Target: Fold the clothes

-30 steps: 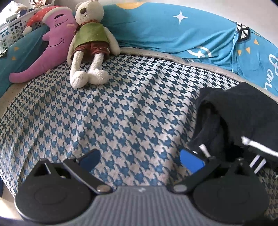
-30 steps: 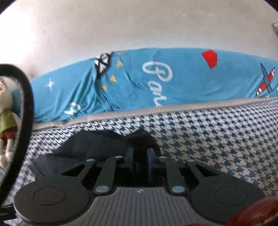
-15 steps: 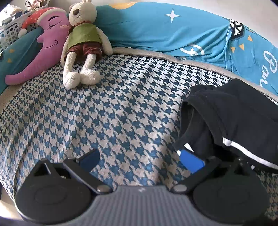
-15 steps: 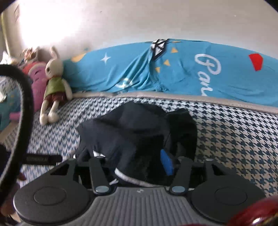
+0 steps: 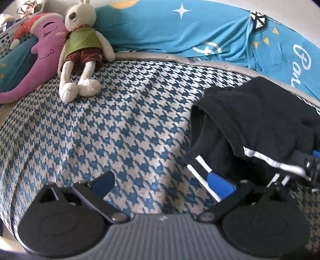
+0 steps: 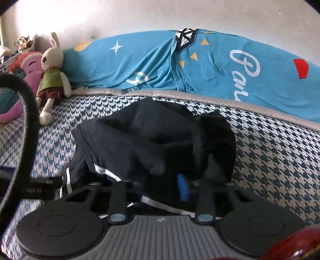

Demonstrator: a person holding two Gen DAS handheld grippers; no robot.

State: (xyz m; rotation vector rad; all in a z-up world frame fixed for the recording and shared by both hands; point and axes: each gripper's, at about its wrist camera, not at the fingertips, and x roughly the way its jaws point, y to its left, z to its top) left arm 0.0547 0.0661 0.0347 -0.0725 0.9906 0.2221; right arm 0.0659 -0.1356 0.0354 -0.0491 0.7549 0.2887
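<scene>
**Black garment bunched on the checked bed, both grippers at its edges**

Left gripper [image 5: 161, 181]: jaws spread wide, nothing pinched; bare bedspread [image 5: 124, 128] between the pads, the right pad just touching the striped hem of the garment [image 5: 258, 120]. Right gripper [image 6: 160, 180]: jaws just closing, dark cloth bunched between them, one blue pad showing, the other buried in folds; pressing on the cloth probable, not certain. In the left view only a sliver of that gripper visible at the frame's right edge, tucked under the garment.

Ahead of the left gripper and off to its left: a plush rabbit [image 5: 81, 50] lying on the bedspread, leaning on a purple moon cushion [image 5: 38, 58]. Beyond both tools, along the far edge of the bed: a blue printed sheet [image 6: 200, 66] against a pale wall [image 6: 140, 18].

At the right gripper's left: a thick black cable [image 6: 28, 112] arcing across the view, hiding part of the bed. Garment shape unreadable, only white stripes marking hems. Red blur in the lower right corner, unidentifiable.
</scene>
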